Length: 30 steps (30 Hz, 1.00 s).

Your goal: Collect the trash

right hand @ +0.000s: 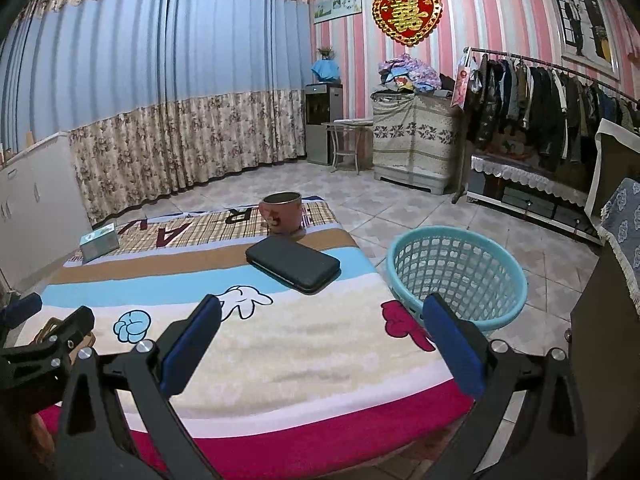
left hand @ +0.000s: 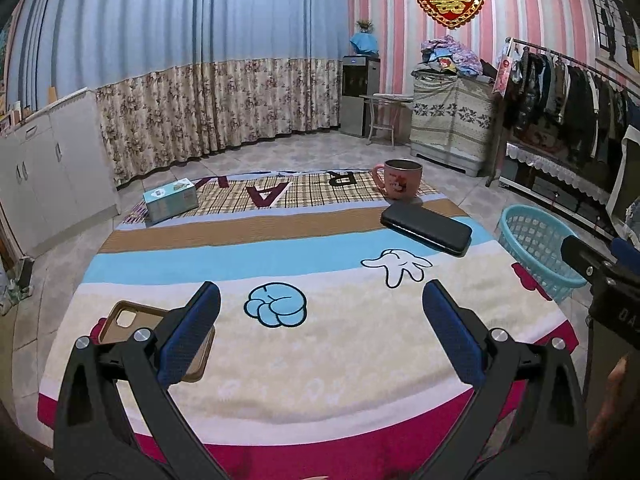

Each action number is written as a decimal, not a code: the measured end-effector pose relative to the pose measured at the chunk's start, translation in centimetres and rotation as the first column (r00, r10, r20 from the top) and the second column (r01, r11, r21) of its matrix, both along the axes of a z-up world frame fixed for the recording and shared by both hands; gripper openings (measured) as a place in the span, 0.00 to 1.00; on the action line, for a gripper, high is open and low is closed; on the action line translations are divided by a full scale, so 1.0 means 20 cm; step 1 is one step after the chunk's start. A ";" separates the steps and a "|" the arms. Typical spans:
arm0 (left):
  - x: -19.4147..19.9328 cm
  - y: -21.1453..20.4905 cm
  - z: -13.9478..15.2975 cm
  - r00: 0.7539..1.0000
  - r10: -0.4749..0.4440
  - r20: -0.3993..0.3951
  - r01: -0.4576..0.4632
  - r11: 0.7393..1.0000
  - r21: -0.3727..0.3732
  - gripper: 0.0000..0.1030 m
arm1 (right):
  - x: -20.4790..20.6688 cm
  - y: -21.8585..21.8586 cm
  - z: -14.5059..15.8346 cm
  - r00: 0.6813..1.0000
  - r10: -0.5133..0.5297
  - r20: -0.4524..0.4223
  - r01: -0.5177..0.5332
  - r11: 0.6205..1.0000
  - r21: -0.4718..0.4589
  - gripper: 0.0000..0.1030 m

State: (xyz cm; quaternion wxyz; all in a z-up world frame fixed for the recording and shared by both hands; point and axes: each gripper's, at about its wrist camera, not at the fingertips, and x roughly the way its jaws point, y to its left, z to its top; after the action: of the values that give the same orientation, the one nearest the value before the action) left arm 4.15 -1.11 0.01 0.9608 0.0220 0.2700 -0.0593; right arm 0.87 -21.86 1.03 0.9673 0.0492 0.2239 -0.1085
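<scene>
Both grippers hover empty over the cartoon blanket (left hand: 312,344) — left gripper (left hand: 320,332) and right gripper (right hand: 320,340) spread wide, likely pre-grasp. No obvious trash in view. Blue basket (right hand: 460,280) sits on the floor at 2 o'clock, off the blanket's edge — probable drop point.

Cartoon blanket (left hand: 320,344): soft cloth, matt, slightly fuzzy. Blue basket (right hand: 460,276): plastic lattice, semi-gloss. Black case (left hand: 426,229): matt, leather-like w/ shiny edge. Pink mug (left hand: 398,179): glossy, metal-looking rim. Tissue box (left hand: 171,199): smooth card. Gripper pads (left hand: 188,332): blue, textured; arms matt black plastic, metal bolts.
</scene>
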 end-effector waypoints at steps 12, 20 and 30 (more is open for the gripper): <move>-0.03 0.00 0.01 1.000 -0.007 0.020 0.007 1.000 0.001 0.95 | -0.02 -0.01 0.01 1.000 0.002 0.031 -0.002 1.000 0.000 0.96; -0.05 0.01 0.04 1.000 -0.001 0.031 0.002 1.000 -0.003 0.95 | -0.02 0.02 0.00 0.999 0.012 0.035 -0.012 1.000 -0.008 0.96; -0.08 0.02 0.06 0.998 0.012 0.066 -0.014 1.000 0.018 0.95 | -0.03 0.04 0.00 0.999 0.019 0.039 -0.018 1.000 -0.012 0.96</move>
State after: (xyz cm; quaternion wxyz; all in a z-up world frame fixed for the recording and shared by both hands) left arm 2.55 -0.73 1.13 0.9693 0.0313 0.2389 -0.0497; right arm 0.29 -21.08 0.95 0.9727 0.0434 0.2047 -0.0999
